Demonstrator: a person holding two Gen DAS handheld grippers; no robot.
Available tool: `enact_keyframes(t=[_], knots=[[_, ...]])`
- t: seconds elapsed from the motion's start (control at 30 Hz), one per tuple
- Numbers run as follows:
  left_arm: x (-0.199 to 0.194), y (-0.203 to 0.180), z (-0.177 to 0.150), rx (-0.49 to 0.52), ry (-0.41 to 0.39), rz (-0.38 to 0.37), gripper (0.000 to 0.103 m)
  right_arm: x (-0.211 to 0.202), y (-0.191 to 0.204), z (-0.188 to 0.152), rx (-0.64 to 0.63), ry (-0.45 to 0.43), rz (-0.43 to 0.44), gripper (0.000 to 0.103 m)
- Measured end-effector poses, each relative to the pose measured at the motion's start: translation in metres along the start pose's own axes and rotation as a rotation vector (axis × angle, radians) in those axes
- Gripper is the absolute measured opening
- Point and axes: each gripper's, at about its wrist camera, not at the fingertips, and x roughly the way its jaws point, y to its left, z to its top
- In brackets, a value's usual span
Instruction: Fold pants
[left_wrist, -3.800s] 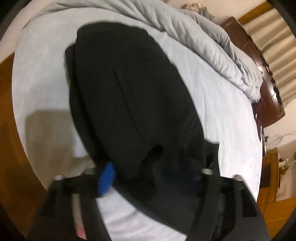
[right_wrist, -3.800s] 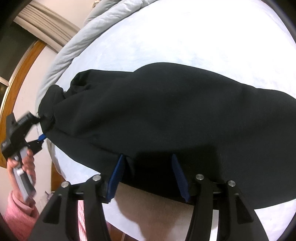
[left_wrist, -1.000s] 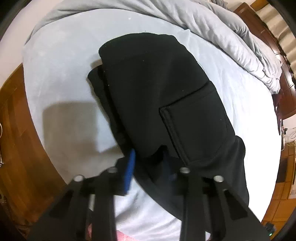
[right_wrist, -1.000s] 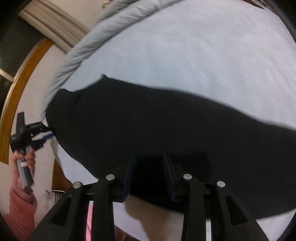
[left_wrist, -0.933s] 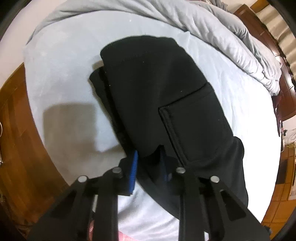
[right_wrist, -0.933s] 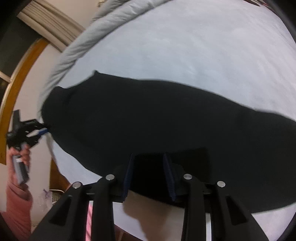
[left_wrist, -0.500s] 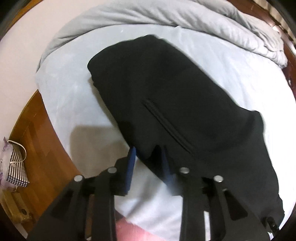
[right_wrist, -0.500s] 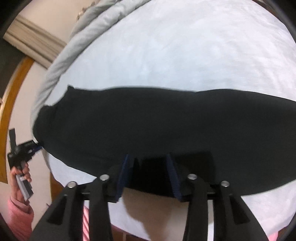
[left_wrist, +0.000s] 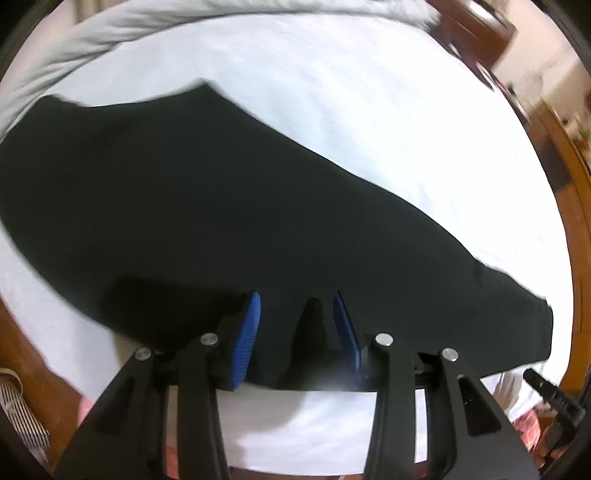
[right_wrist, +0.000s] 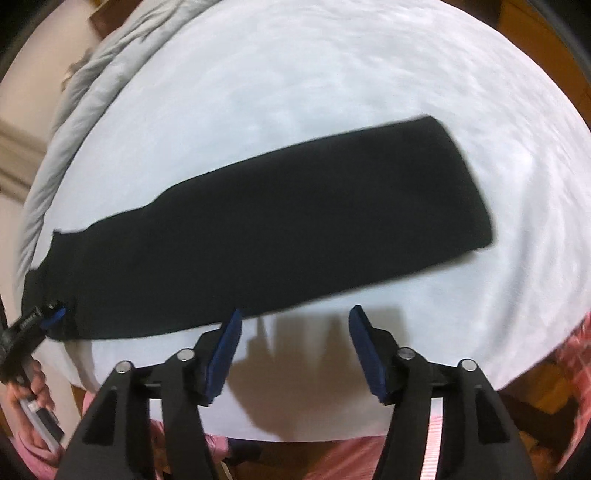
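The black pants (right_wrist: 280, 225) lie flat on the white bed sheet as one long strip, legs stacked, hem end at the right. In the left wrist view the pants (left_wrist: 207, 206) fill the middle. My left gripper (left_wrist: 297, 317) has its blue pads on either side of a pinch of the pants' near edge at the waist end; it also shows at the far left of the right wrist view (right_wrist: 51, 317). My right gripper (right_wrist: 293, 325) is open and empty, just off the pants' near edge, above the sheet.
A grey duvet (right_wrist: 85, 96) is bunched along the far side of the bed (right_wrist: 332, 74). Wooden floor and bed frame (left_wrist: 576, 221) run around the mattress. A striped bag (left_wrist: 18, 410) lies on the floor at the left. The person's pink checked clothing (right_wrist: 576, 354) is close.
The pants were pulled out and laid flat into a long strip. My right gripper let go of the fabric, opened and drew back. My left gripper swung round and its pads stand wider on the waist edge.
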Motion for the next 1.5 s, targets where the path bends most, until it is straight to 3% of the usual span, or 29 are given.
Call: enact_keyframes(t=[0.17,0.47,0.53,0.6,0.63,0.7,0.77,0.87,0.93,1.0,1.1,1.17,1.23,1.33,1.5], knots=[[0.025,-0.017,-0.004,0.094,0.037,0.063,0.043,0.009,-0.031,0.007,0.079,-0.004,0.052,0.073],[0.028,-0.011,0.002,0.126,0.046,0.040,0.046,0.040,-0.081,0.029,0.309,-0.072,0.277,0.077],[0.028,-0.011,0.002,0.129,0.044,0.037,0.048,0.037,-0.087,0.033,0.317,-0.101,0.272,0.067],[0.027,-0.013,-0.002,0.130,0.045,0.034,0.050,0.036,-0.081,0.033,0.304,-0.138,0.253,0.022],[0.027,-0.013,-0.001,0.129,0.047,0.033,0.051,0.036,-0.079,0.034,0.304,-0.150,0.282,0.016],[0.025,-0.014,0.002,0.117,0.044,0.033,0.052,0.025,-0.084,0.038,0.304,-0.167,0.342,0.010],[0.019,-0.014,0.007,0.107,0.031,0.022,0.050,0.006,-0.082,0.043,0.267,-0.211,0.349,0.008],[-0.002,-0.022,0.011,0.116,-0.037,-0.012,0.050,-0.030,-0.073,0.066,0.232,-0.297,0.376,0.008],[-0.017,-0.029,0.014,0.134,-0.103,-0.018,0.053,-0.043,-0.073,0.075,0.201,-0.323,0.360,0.008],[-0.017,-0.034,0.015,0.160,-0.127,0.001,0.057,-0.047,-0.079,0.078,0.192,-0.340,0.264,0.008],[0.001,-0.027,0.012,0.176,-0.090,0.057,0.058,-0.022,-0.100,0.078,0.272,-0.294,0.204,0.008],[0.027,-0.020,0.015,0.158,-0.032,0.097,0.058,0.010,-0.106,0.072,0.288,-0.217,0.147,0.008],[0.036,-0.028,0.024,0.176,-0.068,0.097,0.062,0.030,-0.110,0.066,0.295,-0.192,0.133,0.008],[0.033,-0.033,0.026,0.195,-0.072,0.116,0.062,0.024,-0.106,0.066,0.297,-0.219,0.125,0.008],[0.015,-0.021,0.033,0.140,-0.026,0.052,0.062,-0.014,-0.072,0.073,0.172,-0.302,0.078,0.008]])
